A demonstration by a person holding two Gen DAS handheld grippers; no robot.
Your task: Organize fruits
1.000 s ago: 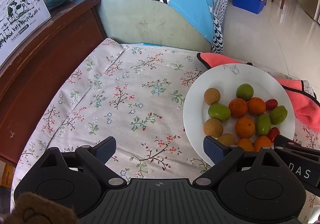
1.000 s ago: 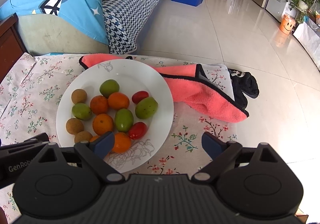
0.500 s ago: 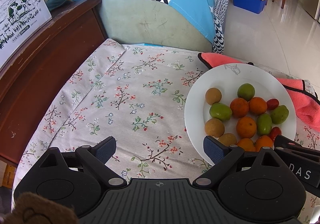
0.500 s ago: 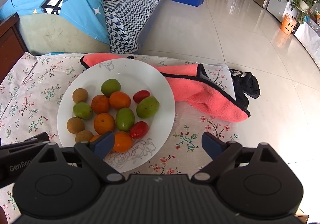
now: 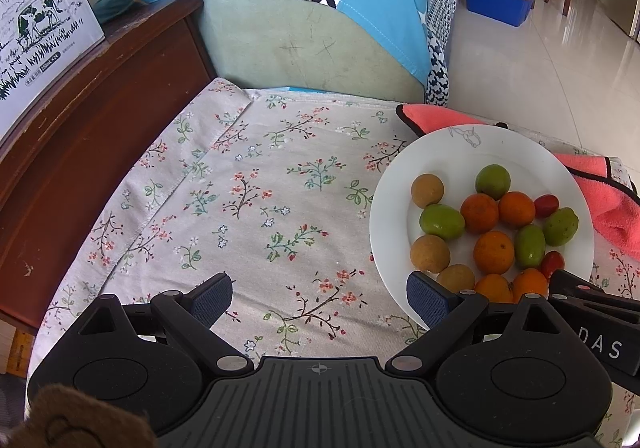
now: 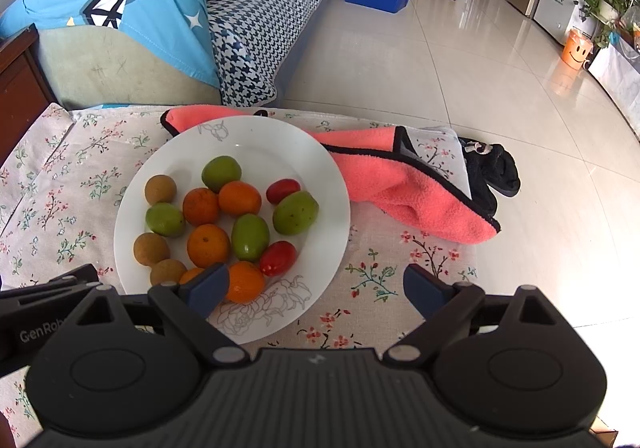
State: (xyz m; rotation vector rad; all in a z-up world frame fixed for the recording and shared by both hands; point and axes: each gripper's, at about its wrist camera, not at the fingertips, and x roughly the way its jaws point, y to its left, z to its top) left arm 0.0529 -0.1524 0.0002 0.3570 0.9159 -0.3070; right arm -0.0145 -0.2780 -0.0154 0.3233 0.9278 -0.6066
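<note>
The fruits [image 6: 224,216] lay loosely heaped on the plate [image 6: 320,176] on the counter [image 5: 260,200]; a careless pinch would likely send the round ones rolling off. Both the left tool [image 5: 320,298] and the right tool [image 6: 316,288] hovered wide open, holding and touching nothing.

A table under a floral cloth [image 5: 256,208] carries a white plate [image 6: 316,176] and a coral towel [image 6: 400,184].
</note>
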